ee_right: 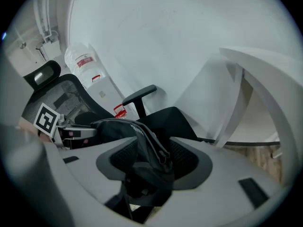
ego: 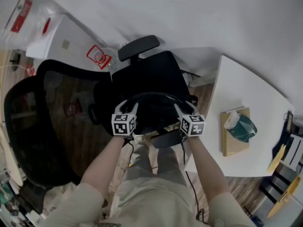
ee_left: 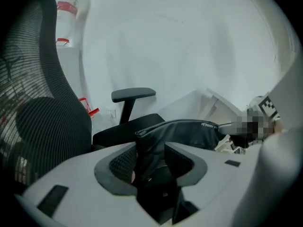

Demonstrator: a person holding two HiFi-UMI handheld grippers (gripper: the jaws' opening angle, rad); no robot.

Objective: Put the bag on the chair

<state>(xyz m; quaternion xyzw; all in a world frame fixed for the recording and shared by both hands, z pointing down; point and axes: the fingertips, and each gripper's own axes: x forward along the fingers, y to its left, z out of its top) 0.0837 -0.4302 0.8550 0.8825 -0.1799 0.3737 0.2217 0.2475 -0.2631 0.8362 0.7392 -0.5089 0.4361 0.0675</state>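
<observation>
Now left tongs (ee_left: 151, 161), right tongs (ee_right: 152, 161) spread; bag (ego: 154, 109) rim between, at chair (ego: 147, 74) edge.

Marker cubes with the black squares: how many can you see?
2. One marker cube sits on the left tongs, the other on the right tongs, either side of the black bag. None looks hidden.

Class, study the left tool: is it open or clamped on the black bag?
Open. In the left gripper view, the left tool has its pads apart, with an edge of the bag standing loose between them.
</observation>
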